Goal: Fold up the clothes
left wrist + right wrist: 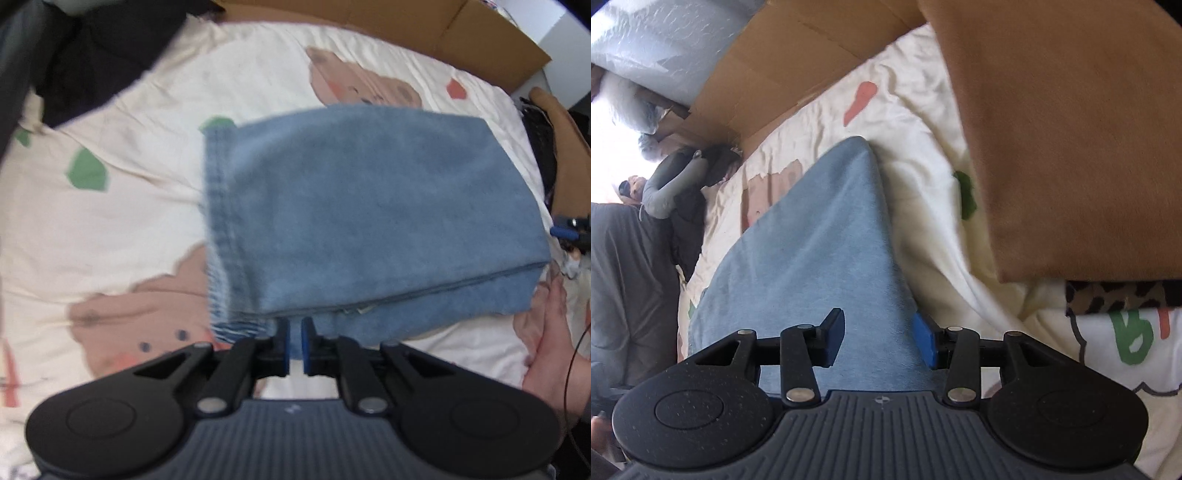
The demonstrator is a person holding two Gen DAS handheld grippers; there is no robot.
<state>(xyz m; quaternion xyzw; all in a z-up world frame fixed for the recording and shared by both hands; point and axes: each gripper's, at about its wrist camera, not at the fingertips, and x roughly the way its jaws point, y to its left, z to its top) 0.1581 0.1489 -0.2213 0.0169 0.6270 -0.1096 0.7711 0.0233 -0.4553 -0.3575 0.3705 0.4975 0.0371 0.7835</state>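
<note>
both fingers point(294, 341) hover beside folded blue jeans point(369, 218).

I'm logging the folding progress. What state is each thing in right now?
Blue denim garment: folded into a layered rectangle, lying flat on the bedsheet.
Brown garment: folded, resting on top of a stack.
Leopard-print item: under the brown garment.
Left tongs: shut, nothing between the pads.
Right tongs: open over the denim, not pressing it.
Cardboard box: open.
</note>
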